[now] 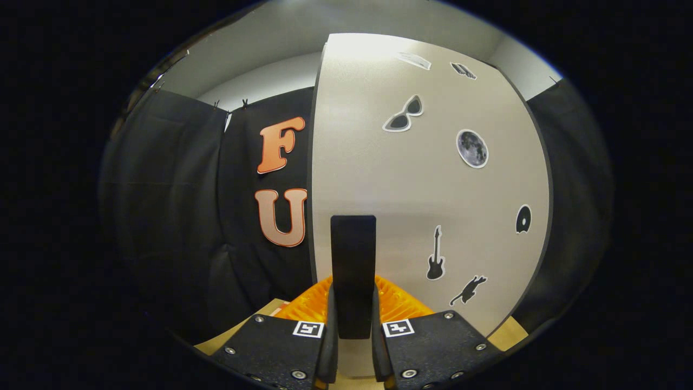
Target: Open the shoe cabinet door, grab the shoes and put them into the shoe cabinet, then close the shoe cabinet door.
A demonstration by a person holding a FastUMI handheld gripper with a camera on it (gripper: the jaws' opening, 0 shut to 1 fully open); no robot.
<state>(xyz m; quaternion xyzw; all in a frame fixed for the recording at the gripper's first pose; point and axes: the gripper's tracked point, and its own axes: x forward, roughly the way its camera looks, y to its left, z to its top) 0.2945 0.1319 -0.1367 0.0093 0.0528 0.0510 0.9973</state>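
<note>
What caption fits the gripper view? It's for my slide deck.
Gripper jaws closed on the black handle of the sticker-decorated shoe cabinet door.

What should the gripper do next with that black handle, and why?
Probably pull back, swinging the cabinet door open. The gripper looks closed on the door's upright black handle, both fingers against its sides, so a gentle pull seems the natural next move.
</note>
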